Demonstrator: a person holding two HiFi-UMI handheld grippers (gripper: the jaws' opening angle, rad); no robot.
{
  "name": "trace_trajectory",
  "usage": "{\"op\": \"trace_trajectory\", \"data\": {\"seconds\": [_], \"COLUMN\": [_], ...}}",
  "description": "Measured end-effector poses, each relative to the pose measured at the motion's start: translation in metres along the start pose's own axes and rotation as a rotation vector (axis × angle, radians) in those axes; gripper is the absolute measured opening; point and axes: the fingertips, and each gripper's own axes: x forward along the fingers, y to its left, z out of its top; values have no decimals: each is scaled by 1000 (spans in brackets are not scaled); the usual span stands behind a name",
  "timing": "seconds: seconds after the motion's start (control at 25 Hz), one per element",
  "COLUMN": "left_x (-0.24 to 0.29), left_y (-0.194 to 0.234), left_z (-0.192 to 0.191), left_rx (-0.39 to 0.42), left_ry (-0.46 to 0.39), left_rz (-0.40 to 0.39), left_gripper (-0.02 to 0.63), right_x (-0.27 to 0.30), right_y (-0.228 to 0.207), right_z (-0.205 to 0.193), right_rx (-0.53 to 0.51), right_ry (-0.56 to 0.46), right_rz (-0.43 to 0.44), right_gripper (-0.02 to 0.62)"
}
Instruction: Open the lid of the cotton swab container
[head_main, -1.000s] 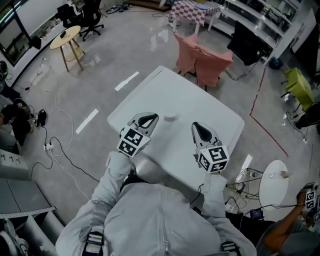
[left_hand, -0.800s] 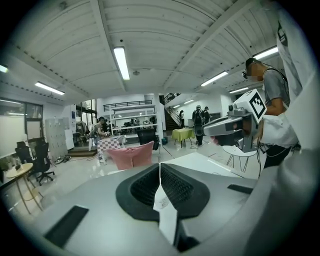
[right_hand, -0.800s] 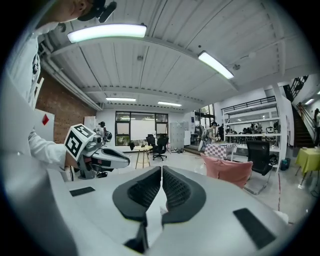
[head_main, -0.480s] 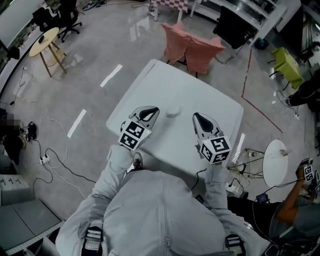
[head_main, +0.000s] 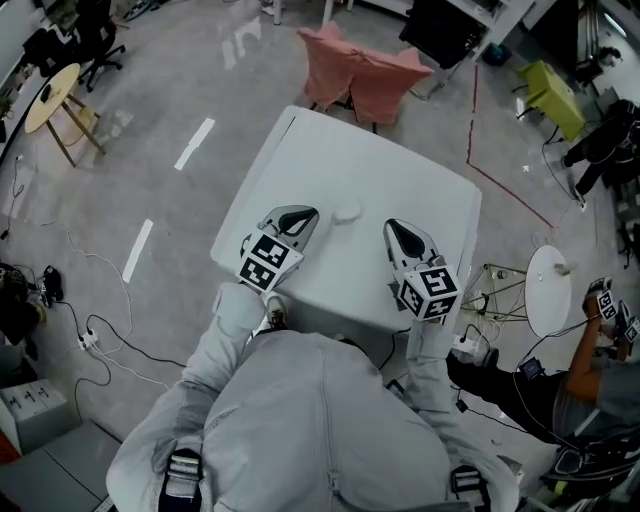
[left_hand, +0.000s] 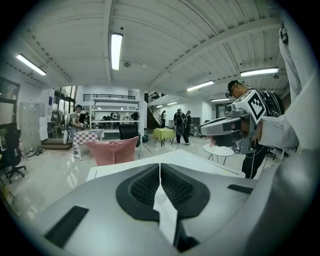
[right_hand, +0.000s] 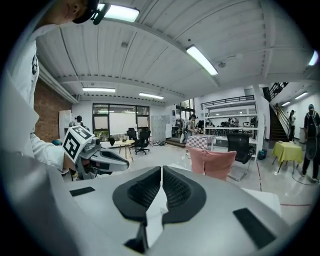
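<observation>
The cotton swab container (head_main: 347, 211) is a small round white tub with its lid on, standing on the white table (head_main: 420, 190) near the middle. My left gripper (head_main: 299, 213) hovers just left of it, jaws shut and empty. My right gripper (head_main: 392, 226) hovers a little to its right, also shut with nothing held. In the left gripper view the left gripper (left_hand: 160, 165) has its dark pads closed together, and the right gripper (left_hand: 227, 125) shows at the right. The right gripper view shows the right gripper (right_hand: 161, 169) closed and the left gripper (right_hand: 100, 159) at the left. Neither gripper view shows the container.
Pink-covered chairs (head_main: 360, 70) stand past the table's far edge. A small round white side table (head_main: 548, 290) and a seated person (head_main: 590, 370) are at the right. A round wooden table (head_main: 50, 95) is far left, with cables (head_main: 100, 330) on the floor.
The head view has swung, so the table sits higher and more centred in the frame. Both grippers stay shut, flanking the container much as before.
</observation>
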Motion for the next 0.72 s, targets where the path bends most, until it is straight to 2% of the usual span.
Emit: {"op": "trace_trajectory", "data": {"seconds": [0.24,0.44,0.72], "left_x": [14,31,61], "left_y": [9,1,-7], "left_z": [-22,-34,-46], "left_rx": [-47,-85,-105], "left_ry": [42,70,113], "left_rz": [-25,-7,53], "left_gripper": [23,25,23], "right_x": [4,7,25], "right_y": [-5,-17,-57], "right_z": [-14,-31,-60], "right_rx": [31,46,47], "right_ry": [6,32,55], "right_rz": [-12,55,155], "right_gripper": [35,35,37]}}
